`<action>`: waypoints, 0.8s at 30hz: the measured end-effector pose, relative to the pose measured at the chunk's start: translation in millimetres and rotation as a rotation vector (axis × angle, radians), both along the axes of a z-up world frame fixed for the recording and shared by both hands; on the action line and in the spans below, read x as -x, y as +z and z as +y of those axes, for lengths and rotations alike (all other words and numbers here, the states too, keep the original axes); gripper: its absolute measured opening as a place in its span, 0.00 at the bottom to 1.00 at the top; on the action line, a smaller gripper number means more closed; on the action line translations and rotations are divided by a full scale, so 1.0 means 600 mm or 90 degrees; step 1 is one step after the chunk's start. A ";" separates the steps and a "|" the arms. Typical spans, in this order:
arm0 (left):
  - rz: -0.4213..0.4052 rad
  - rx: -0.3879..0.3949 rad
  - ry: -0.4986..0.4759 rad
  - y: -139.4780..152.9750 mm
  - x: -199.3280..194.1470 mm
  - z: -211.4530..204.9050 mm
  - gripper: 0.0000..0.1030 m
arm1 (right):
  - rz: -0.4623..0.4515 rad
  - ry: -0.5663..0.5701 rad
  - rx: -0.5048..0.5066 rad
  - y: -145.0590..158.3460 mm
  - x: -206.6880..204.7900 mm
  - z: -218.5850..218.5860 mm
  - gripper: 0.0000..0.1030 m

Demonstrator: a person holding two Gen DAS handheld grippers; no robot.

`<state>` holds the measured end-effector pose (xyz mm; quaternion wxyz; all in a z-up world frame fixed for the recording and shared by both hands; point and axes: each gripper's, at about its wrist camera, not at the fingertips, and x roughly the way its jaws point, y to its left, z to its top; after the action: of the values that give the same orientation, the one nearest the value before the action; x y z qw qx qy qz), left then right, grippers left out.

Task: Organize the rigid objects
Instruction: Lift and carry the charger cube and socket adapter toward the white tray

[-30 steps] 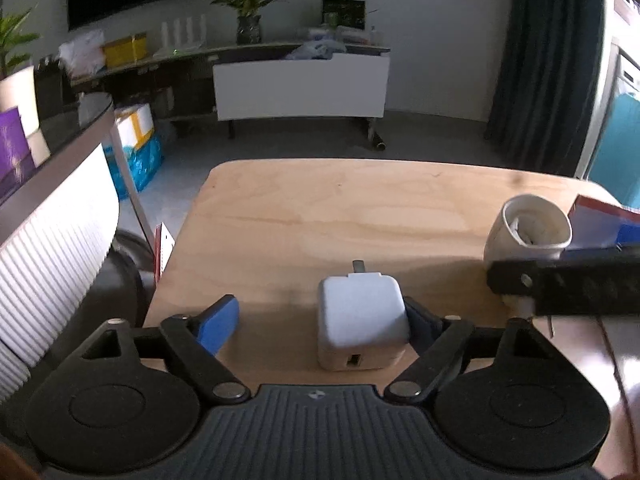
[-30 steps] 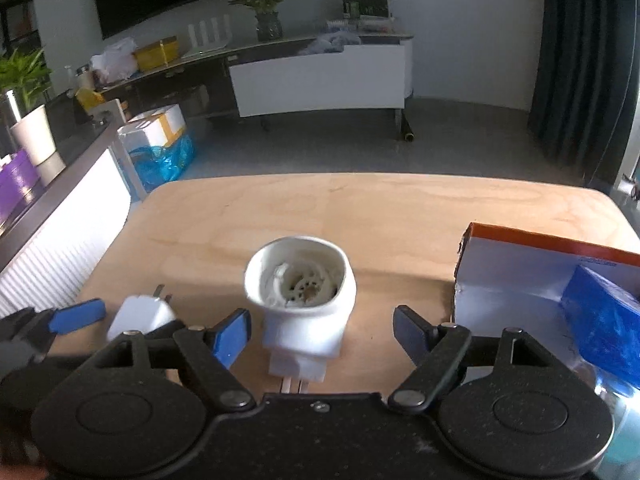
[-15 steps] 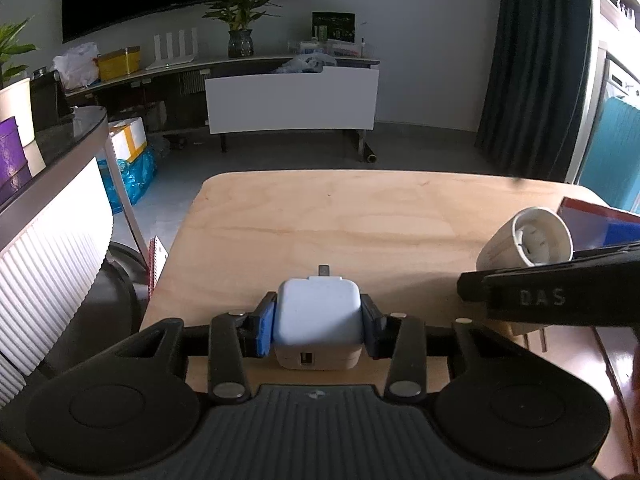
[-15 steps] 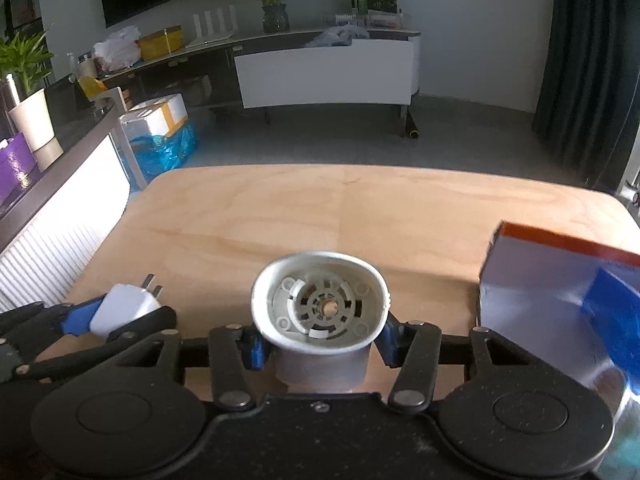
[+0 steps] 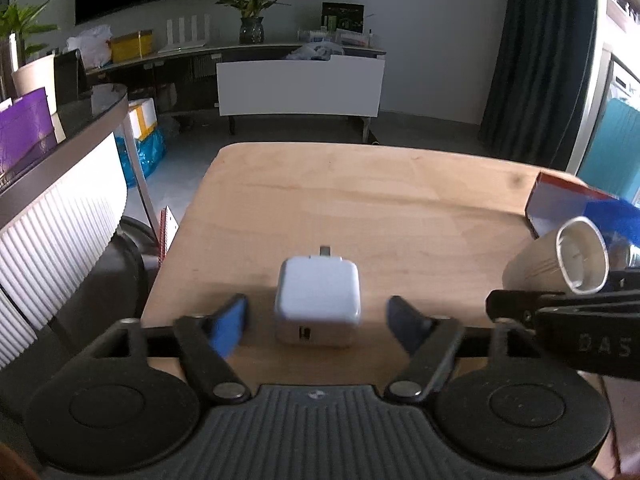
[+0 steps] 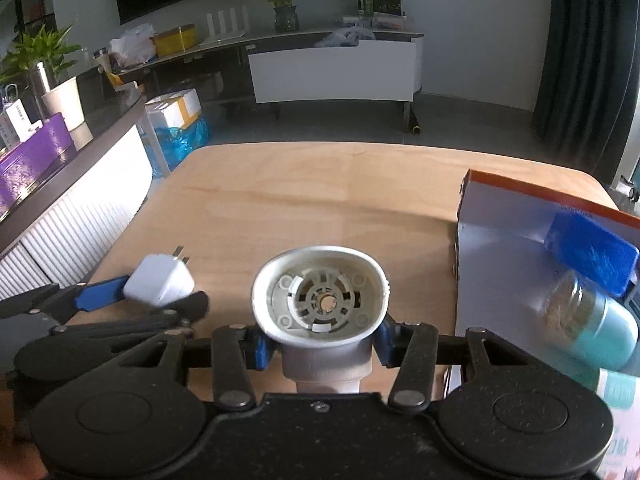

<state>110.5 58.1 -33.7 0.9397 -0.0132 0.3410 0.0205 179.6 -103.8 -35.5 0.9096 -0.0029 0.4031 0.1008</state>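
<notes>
Left gripper point(image 5: 316, 320) just reopened, jaws wide — white charger point(image 5: 318, 300) loose between them near the table's point(image 5: 360, 200) left edge, right gripper point(image 6: 322, 346) clamped on socket point(image 6: 320, 300) — box point(image 6: 504, 240) at right edge.

The lower part of the white socket point(image 6: 322, 304) is hidden behind the right tongs point(image 6: 320, 350), whose blue pads press its sides; whether it touches the table cannot be told. To the right of those tongs, an open box point(image 6: 504, 248) is cut off by the picture's edge, and the blue block point(image 6: 592, 252) and teal bottle point(image 6: 596, 332) inside it are blurred. In the left view, the charger's point(image 5: 318, 300) base is hidden behind the left tongs' point(image 5: 318, 322) body, and only one prong tip shows.
</notes>
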 end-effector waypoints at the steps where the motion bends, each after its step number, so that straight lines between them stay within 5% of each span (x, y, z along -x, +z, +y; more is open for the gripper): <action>1: -0.003 -0.013 -0.001 -0.002 0.000 -0.003 0.78 | 0.001 0.001 0.002 0.000 0.002 0.001 0.56; 4: -0.009 -0.023 -0.001 -0.005 -0.003 -0.004 0.77 | -0.003 0.002 0.001 0.003 0.009 0.003 0.56; 5: -0.012 -0.024 -0.001 -0.005 -0.002 -0.003 0.72 | -0.003 0.003 0.001 0.003 0.010 0.005 0.56; 6: -0.018 -0.023 0.003 -0.004 -0.003 -0.001 0.54 | -0.003 0.003 0.000 0.002 0.014 0.004 0.56; 8: -0.021 -0.012 0.005 0.000 -0.002 0.005 0.40 | -0.006 0.006 0.000 0.004 0.017 0.006 0.56; 24: 0.003 0.056 0.051 0.065 0.059 0.007 0.40 | -0.042 0.026 -0.024 0.056 0.069 -0.012 0.56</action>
<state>75.4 62.4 5.1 0.9359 -0.0683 0.3430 0.0432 138.0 -110.9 -1.8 0.9200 0.0027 0.3711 0.1264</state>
